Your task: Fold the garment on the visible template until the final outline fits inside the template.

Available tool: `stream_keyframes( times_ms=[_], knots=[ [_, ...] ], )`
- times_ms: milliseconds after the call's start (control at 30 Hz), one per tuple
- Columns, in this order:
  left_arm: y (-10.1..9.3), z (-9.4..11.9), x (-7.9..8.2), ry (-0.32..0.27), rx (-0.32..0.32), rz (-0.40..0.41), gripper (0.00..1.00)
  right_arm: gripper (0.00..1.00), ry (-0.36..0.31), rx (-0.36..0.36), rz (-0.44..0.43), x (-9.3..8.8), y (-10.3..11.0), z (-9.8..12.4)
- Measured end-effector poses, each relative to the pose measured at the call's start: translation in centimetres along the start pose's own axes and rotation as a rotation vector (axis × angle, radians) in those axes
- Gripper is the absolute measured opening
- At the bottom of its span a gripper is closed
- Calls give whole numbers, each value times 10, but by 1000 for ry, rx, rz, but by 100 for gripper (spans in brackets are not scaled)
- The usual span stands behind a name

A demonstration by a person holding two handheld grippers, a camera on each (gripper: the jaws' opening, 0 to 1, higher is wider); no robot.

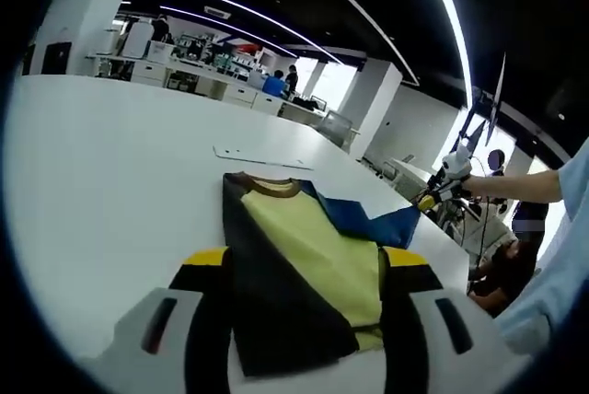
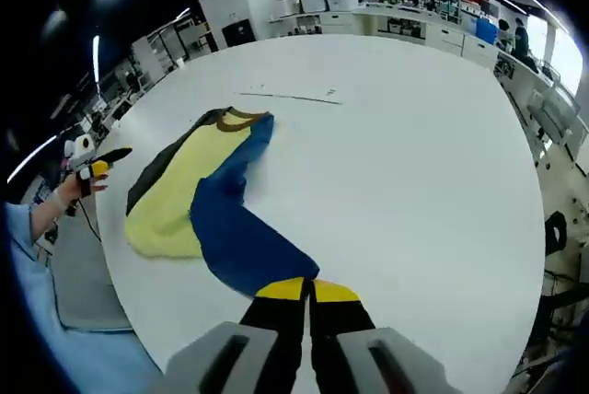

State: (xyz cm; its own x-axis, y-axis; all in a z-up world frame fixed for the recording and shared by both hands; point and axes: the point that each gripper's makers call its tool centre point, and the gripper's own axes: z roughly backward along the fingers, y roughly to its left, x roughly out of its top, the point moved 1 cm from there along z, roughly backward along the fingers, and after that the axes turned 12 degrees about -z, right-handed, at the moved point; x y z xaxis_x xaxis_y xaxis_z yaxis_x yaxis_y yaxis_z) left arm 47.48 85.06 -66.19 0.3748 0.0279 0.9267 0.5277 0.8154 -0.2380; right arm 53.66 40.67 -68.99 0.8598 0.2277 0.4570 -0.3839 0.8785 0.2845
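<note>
A yellow garment with a brown collar, a black side and a blue part lies on the white table. My left gripper stands open at the hem end, its yellow-tipped jaws on either side of the black cloth. Shut on the end of the blue part, my right gripper has both jaw tips together. A hand-held right gripper enters the left gripper view beside the blue end. The left gripper appears at the table's left edge.
A thin outline mark lies on the table beyond the collar. A person in a light blue sleeve stands at the table's edge. Desks and people fill the far background. The table's right half is bare.
</note>
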Motion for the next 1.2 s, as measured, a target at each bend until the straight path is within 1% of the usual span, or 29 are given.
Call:
stream_keyframes(
  times_ms=[167, 233, 567, 700, 733, 767, 800, 900, 967, 1033, 1100, 1167, 1200],
  knots=[
    [2, 1, -1, 3, 7, 1, 61, 0, -12, -62, -66, -9, -26, 5],
    [3, 1, -3, 10, 12, 2, 61, 0, -19, -72, -96, -11, -32, 7],
    [6, 1, -12, 27, 25, 18, 60, 0, -51, -134, -155, -12, -59, 20],
    [6, -1, -16, 35, 26, 22, 60, 0, -60, -163, -186, -15, -75, 26],
    [6, -1, -16, 36, 26, 22, 60, 0, -63, -174, -209, -17, -78, 28],
    [6, -2, -16, 38, 26, 23, 60, 0, -66, -176, -214, -18, -80, 30],
    [6, -2, -17, 39, 25, 25, 60, 0, -69, -183, -220, -20, -78, 33],
    [5, -5, -17, 40, 21, 24, 60, 0, -78, -201, -261, -25, -78, 42],
    [6, -6, -16, 39, 21, 25, 60, 0, -81, -215, -270, -27, -84, 47],
    [6, -7, -17, 39, 22, 30, 60, 0, -92, -223, -286, -28, -83, 53],
    [6, -8, -17, 39, 21, 32, 60, 0, -107, -217, -312, -28, -79, 58],
    [6, -10, -17, 39, 18, 32, 60, 0, -117, -221, -310, -28, -80, 63],
    [6, -10, -17, 40, 18, 33, 60, 0, -121, -226, -323, -29, -79, 64]
  ],
)
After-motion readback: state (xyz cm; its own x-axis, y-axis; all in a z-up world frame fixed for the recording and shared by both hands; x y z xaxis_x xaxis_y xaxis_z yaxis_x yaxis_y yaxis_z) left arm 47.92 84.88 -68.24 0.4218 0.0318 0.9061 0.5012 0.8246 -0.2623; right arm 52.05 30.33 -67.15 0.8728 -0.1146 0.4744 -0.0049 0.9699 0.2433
